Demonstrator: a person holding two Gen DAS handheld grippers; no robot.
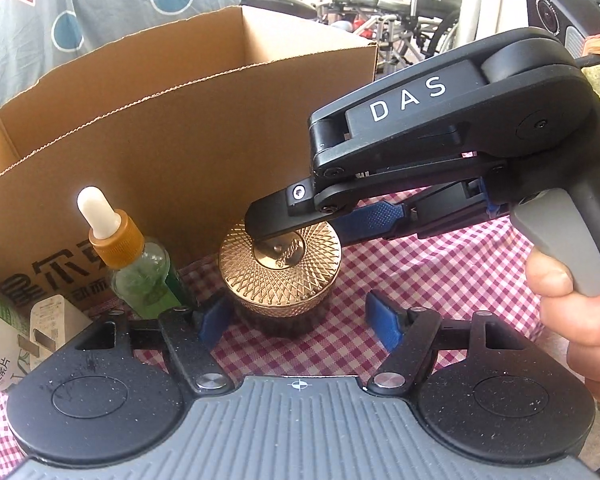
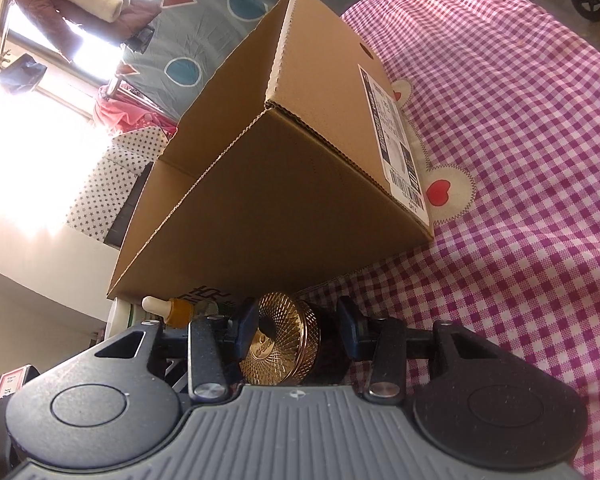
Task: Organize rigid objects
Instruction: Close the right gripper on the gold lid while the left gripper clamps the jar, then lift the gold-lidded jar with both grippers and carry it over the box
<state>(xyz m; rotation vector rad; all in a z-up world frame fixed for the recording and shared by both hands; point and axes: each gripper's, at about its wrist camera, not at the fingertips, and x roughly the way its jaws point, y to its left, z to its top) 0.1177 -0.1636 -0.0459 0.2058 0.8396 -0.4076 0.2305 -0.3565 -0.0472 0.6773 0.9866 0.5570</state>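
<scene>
A round jar with a gold patterned lid [image 1: 281, 270] stands on the pink checked cloth in front of an open cardboard box [image 1: 172, 128]. My left gripper [image 1: 298, 324] is open, its blue pads on either side of the jar, just short of it. My right gripper [image 1: 300, 224] comes in from the right, rolled sideways, one finger over the lid and one behind the jar. In the right wrist view the jar [image 2: 278, 346] lies between the open blue pads of the right gripper [image 2: 298, 326], with a gap on the right. A green dropper bottle [image 1: 134, 264] stands left of the jar.
A white and green carton [image 1: 16, 340] lies at the left by the box. The box [image 2: 284, 168] has a shipping label on its side. The checked cloth [image 2: 520, 160] stretches to the right. Wheelchairs [image 1: 400, 12] stand behind the table.
</scene>
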